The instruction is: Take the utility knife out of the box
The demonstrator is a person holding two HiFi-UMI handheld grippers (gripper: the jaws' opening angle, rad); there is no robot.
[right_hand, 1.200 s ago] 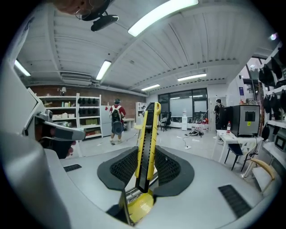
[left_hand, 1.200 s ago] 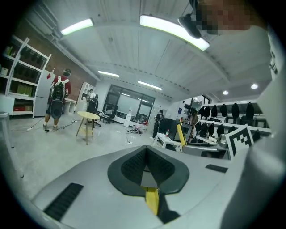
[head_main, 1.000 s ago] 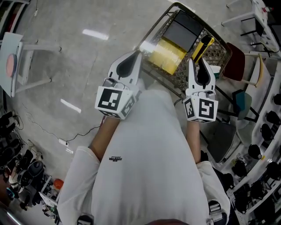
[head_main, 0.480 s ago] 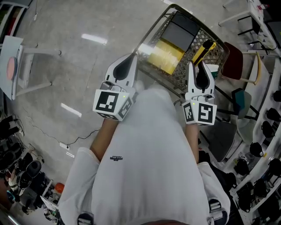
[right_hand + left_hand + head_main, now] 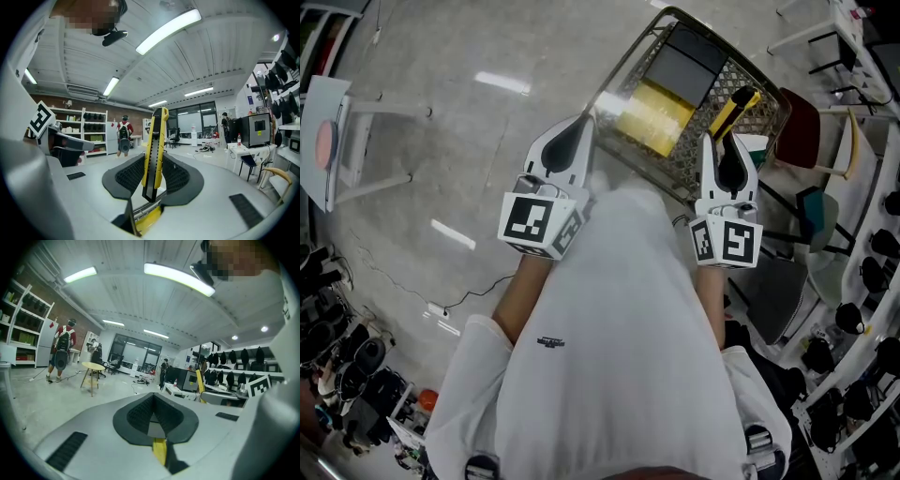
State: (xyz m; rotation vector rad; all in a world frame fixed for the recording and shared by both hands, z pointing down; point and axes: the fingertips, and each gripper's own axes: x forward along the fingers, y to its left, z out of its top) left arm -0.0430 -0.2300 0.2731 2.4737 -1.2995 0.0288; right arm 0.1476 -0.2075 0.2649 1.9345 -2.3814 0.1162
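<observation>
My right gripper is shut on the yellow and black utility knife, which sticks out past the jaws over the near right corner of the wire basket. In the right gripper view the knife stands upright between the dark pads of that gripper, lifted free of the basket. The left gripper hovers at the basket's near left edge with its jaws together and nothing in them; its own view shows the same left gripper. A yellow pack and a dark box lie in the basket.
The basket stands on a grey concrete floor. A red chair and racks of gear sit to the right, a small white table to the left. A cable runs across the floor. A person with a backpack stands near a round yellow table.
My right gripper has shifted slightly with the knife still in it. The left gripper has stayed where it was.
</observation>
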